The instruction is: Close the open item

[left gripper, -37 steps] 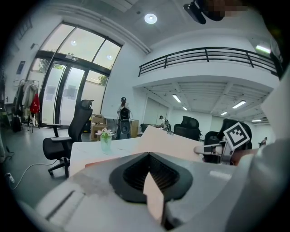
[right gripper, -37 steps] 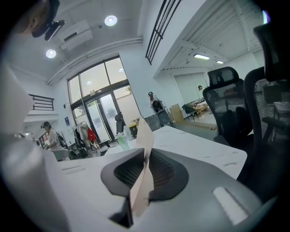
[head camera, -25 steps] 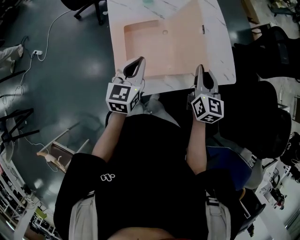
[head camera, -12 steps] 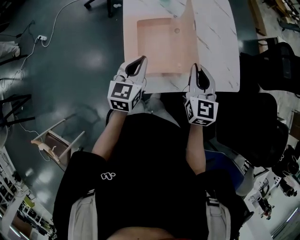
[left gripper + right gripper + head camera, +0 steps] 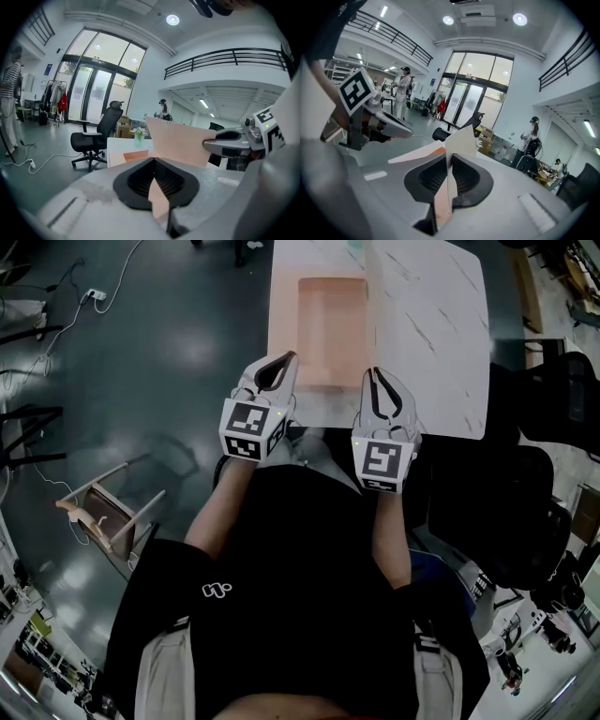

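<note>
A peach folder [image 5: 328, 329] lies open on the white marble table [image 5: 431, 324]. Its cover [image 5: 368, 306] stands on edge, about upright, over the lower leaf. My left gripper [image 5: 274, 371] is shut on the lower leaf's near edge, and that peach sheet [image 5: 158, 199] shows between its jaws. My right gripper [image 5: 380, 390] has the cover's near edge [image 5: 449, 187] between its jaws; the pads still touch it while the jaws are opening. In the left gripper view the raised cover [image 5: 180, 140] meets the right gripper [image 5: 229, 143]. The left gripper [image 5: 375, 119] shows in the right gripper view.
Black office chairs [image 5: 553, 343] stand right of the table, and another [image 5: 96, 136] stands beyond it. A small vase of flowers [image 5: 138, 136] is at the table's far end. A wooden stool [image 5: 103, 521] and cables lie on the dark floor at left. People stand in the background.
The cover has swung from lying flat on the right up to standing on edge. My right gripper moved left with it. The left gripper stayed on the near edge.
</note>
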Motion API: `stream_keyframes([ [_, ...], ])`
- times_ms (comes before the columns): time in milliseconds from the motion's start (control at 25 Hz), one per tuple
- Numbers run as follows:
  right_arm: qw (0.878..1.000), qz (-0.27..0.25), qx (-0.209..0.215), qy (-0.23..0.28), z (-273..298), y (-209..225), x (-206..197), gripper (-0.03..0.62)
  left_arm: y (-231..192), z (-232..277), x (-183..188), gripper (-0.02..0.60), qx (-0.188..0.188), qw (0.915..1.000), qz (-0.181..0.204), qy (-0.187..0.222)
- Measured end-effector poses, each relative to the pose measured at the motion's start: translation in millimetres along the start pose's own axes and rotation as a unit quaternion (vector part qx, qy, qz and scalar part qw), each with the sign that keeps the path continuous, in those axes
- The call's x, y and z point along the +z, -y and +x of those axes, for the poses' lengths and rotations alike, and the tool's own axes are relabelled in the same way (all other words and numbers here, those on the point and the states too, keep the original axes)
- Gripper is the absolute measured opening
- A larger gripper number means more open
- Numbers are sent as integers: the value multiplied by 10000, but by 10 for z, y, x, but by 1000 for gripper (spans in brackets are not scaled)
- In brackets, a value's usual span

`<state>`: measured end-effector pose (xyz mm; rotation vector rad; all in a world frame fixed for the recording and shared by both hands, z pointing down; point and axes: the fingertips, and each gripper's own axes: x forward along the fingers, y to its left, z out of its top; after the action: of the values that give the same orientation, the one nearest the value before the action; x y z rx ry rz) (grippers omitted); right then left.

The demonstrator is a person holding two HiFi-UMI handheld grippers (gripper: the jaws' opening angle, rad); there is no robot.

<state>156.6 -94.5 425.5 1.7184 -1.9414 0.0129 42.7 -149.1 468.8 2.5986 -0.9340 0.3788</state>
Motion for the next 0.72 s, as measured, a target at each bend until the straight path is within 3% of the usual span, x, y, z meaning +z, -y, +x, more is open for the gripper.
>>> stream_keyframes([
  [440, 9928, -775, 776, -487, 341, -681, 13, 38, -328, -204, -150, -2, 247, 9994, -196, -118],
  [720, 9841, -1064, 1175, -804, 532, -1061, -78, 43, -549, -247, -584, -2, 366, 9966, -372, -642],
])
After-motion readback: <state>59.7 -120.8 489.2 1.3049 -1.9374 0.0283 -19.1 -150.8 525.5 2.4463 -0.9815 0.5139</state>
